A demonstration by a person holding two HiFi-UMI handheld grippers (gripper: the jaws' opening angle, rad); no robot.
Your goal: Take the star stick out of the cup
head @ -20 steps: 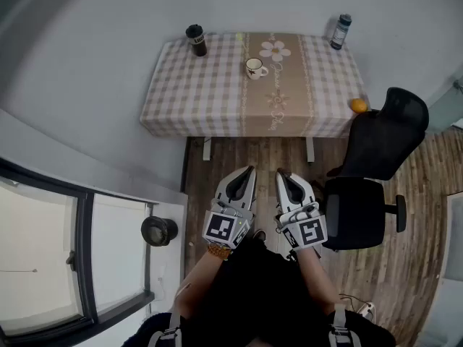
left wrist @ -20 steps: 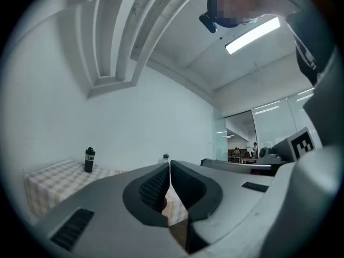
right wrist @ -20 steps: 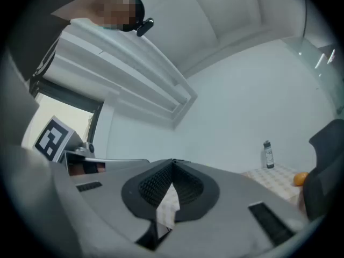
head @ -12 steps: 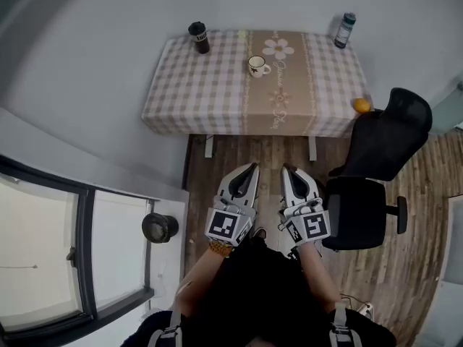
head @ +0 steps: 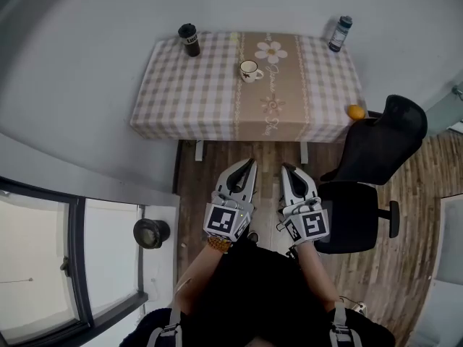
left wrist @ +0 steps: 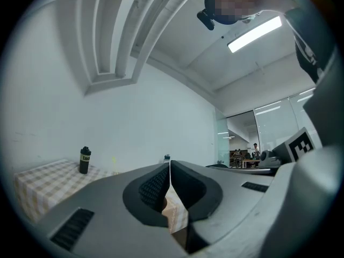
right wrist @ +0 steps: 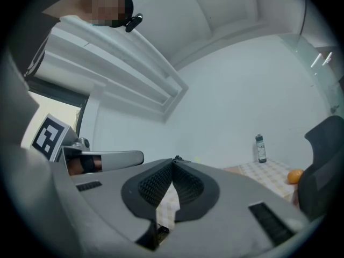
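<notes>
I see the desk [head: 188, 92] ahead, with the black chair [head: 362, 194] at its right corner. My left claw [head: 251, 163] and right claw [head: 283, 168] hang over the floor [head: 206, 172], well short of the desk, each pinched together on nothing. The cup [head: 250, 70] stands mid-desk. I cannot make out the star stick at this size.

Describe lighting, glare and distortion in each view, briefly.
Head view: soft, even light, no harsh shadows; fisheye bows the edges of the table. Left gripper view: the ceiling strip light blows out white; black vignette rings the frame. Right gripper view: the window is overexposed; same round vignette.
</notes>
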